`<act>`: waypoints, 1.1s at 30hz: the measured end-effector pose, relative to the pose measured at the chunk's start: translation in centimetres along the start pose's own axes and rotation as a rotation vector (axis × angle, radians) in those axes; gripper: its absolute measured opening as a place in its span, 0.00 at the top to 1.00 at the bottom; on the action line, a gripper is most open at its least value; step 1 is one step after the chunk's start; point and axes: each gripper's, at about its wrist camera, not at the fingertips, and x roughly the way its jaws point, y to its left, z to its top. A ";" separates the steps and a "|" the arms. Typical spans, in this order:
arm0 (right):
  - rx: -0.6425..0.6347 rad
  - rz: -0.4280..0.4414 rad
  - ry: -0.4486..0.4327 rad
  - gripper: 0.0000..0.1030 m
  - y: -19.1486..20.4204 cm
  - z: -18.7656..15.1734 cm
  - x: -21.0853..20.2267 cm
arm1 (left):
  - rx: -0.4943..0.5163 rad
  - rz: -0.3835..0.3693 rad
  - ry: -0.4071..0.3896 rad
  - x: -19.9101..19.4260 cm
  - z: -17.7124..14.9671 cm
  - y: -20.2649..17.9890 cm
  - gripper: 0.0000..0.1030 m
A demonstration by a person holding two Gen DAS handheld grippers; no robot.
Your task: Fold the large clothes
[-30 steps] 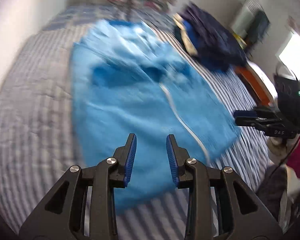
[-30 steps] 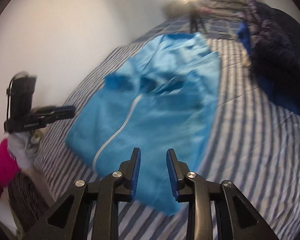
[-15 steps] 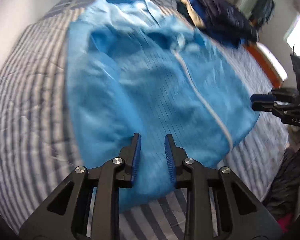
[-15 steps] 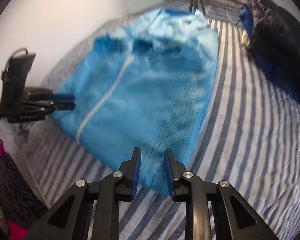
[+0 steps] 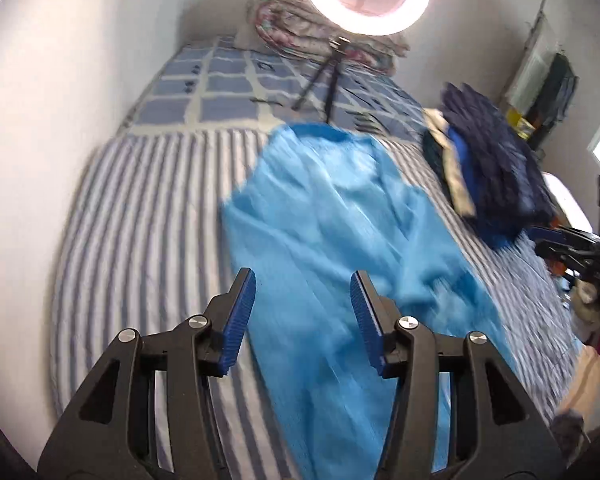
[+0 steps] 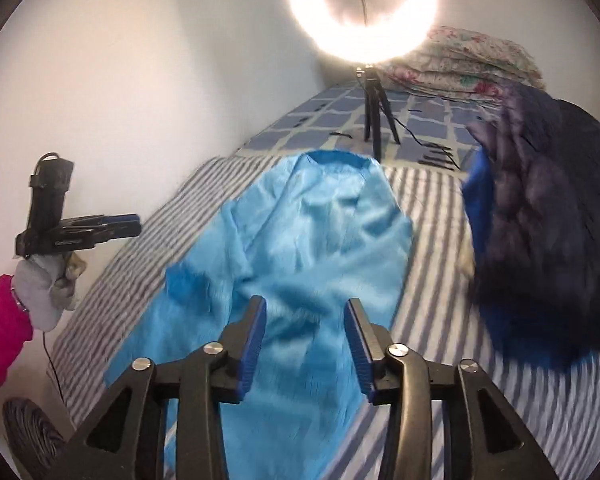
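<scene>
A large bright blue jacket lies spread on the striped bed, its collar toward the far end; it also shows in the right wrist view. My left gripper is open and empty, held above the jacket's near left part. My right gripper is open and empty, above the jacket's near middle. In the right wrist view the left gripper shows at the left, held in a gloved hand. In the left wrist view the right gripper shows at the right edge. Both views are motion-blurred.
The striped bed runs along a white wall on the left. A pile of dark navy clothes lies on the right. A ring light on a tripod stands at the far end, with folded floral bedding behind it.
Both grippers have opened wider and risen and tilted up away from the jacket, so the far end of the bed and the ring light have come into view. The jacket lies differently arranged.
</scene>
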 end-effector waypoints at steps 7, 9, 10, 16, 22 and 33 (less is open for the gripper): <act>0.038 -0.042 -0.002 0.47 -4.2 6.2 7.1 | -0.095 -0.078 0.015 7.0 6.7 1.8 0.42; 0.061 -0.043 0.003 0.47 -5.5 7.3 8.8 | -0.134 -0.085 0.009 9.2 8.2 2.4 0.41; 0.075 -0.041 0.005 0.46 -6.3 8.0 9.9 | -0.150 -0.088 0.011 10.1 8.7 2.7 0.41; 0.165 -0.022 -0.002 0.42 -9.3 10.6 15.0 | -0.228 -0.140 0.049 15.1 11.0 4.1 0.40; 0.202 -0.026 0.016 0.42 -9.9 11.6 19.0 | -0.242 -0.070 0.087 19.4 11.6 4.6 0.40; 0.219 -0.090 0.067 0.50 -9.8 12.5 23.8 | -0.252 -0.021 0.099 22.9 11.2 5.0 0.61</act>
